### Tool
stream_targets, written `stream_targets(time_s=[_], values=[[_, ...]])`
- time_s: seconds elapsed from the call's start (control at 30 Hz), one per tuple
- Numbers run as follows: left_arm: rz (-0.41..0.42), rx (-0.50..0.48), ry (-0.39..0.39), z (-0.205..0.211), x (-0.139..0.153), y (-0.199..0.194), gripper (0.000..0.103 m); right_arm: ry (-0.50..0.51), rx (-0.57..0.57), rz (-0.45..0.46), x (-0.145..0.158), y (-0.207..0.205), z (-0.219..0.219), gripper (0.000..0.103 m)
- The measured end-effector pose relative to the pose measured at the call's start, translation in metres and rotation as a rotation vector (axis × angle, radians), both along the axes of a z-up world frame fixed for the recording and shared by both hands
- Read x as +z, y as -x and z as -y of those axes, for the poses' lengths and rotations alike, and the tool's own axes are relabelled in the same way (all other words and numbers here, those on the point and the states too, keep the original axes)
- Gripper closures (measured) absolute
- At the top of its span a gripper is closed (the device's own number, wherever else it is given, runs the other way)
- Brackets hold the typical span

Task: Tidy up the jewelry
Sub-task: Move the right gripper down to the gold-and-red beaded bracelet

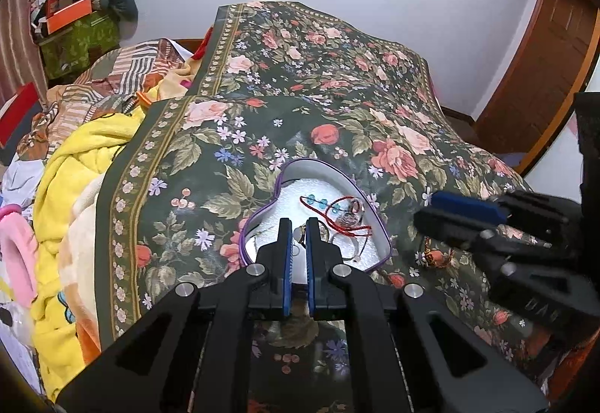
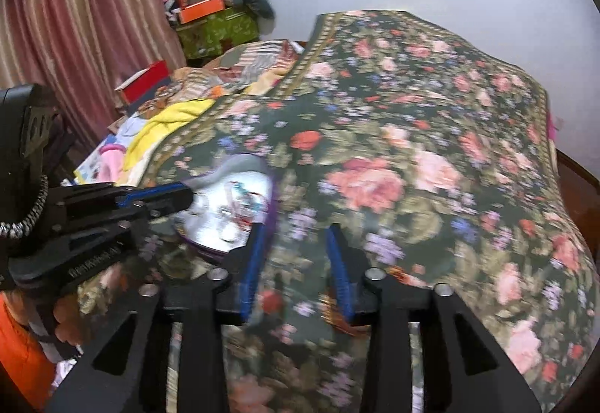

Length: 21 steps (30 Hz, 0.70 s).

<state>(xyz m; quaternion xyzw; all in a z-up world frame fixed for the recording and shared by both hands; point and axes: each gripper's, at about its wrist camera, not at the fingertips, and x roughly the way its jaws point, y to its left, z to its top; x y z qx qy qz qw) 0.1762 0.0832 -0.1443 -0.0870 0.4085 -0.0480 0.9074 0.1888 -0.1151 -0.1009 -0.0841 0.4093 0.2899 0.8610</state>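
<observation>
A heart-shaped box [image 1: 369,201] with a purple rim and white lining sits on the floral bedspread [image 1: 300,83]. It holds a red cord with blue beads [image 1: 318,203], rings and thin chains. My left gripper [image 1: 299,225] hovers over the box's near edge, jaws a narrow gap apart, with a round gold piece [image 1: 299,234] seen between the tips. A gold and orange piece [image 1: 435,257] lies on the spread right of the box. My right gripper [image 2: 296,229] is open and empty above the spread, right of the blurred box [image 2: 232,210]; it also shows in the left wrist view [image 1: 427,208].
Yellow and patterned blankets [image 1: 75,165] pile up left of the spread. Boxes and clutter [image 1: 75,23] stand in the far left corner by a curtain [image 2: 75,19]. A wooden door [image 1: 543,68] is at the right. The spread drops off at its right edge.
</observation>
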Motion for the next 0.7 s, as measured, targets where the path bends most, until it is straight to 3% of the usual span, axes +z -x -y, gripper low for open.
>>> stream_targets(time_s=[0.1, 0.17, 0.57, 0.63, 0.7], values=[[-0.003, -0.004, -0.002, 0.003, 0.0, 0.0, 0.099, 0.016, -0.043, -0.022, -0.005, -0.005, 0.02, 0.044], [-0.004, -0.006, -0.003, 0.004, 0.0, 0.001, 0.099, 0.023, -0.065, -0.052, -0.009, -0.007, 0.029, 0.04], [-0.016, 0.0, -0.021, 0.01, -0.002, -0.002, 0.099, 0.085, -0.059, -0.184, -0.046, -0.014, 0.032, 0.04], [-0.023, 0.002, -0.019, 0.01, -0.002, -0.003, 0.097, 0.088, -0.048, -0.201, -0.051, -0.015, 0.029, 0.04], [-0.027, 0.005, -0.022, 0.01, -0.004, -0.003, 0.088, 0.088, -0.039, -0.196, -0.052, -0.014, 0.026, 0.031]])
